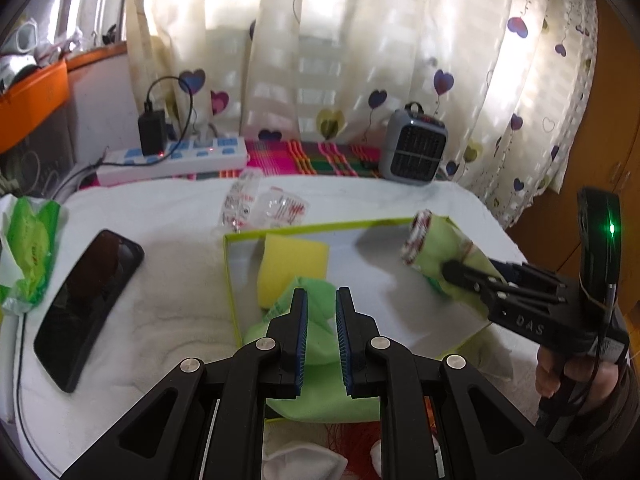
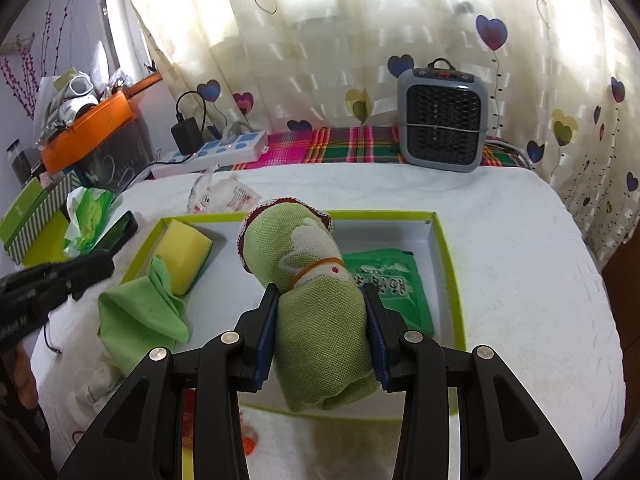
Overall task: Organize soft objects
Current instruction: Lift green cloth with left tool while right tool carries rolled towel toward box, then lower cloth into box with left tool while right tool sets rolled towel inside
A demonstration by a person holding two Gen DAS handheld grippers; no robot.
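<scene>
- meanwhile the right claw was closed on the rolled green towel, gripping it round the lower middle and holding it above the green-rimmed tray
- the roll looked light and squashy; its knit sides bulged slightly between the pads, and a thin rubber band kept it rolled, so a hold across the fat middle seemed safest
- the left claw was partly open with nothing between its pads, hovering over a crumpled green cloth at the tray's near left corner
- that cloth looked limp and would likely sag or unfold if pinched by one edge
- a yellow sponge sat in the tray's far left corner, and a flat green packet lay on the tray floor to the right
- the tray rested on a white fleecy cover over the table
</scene>
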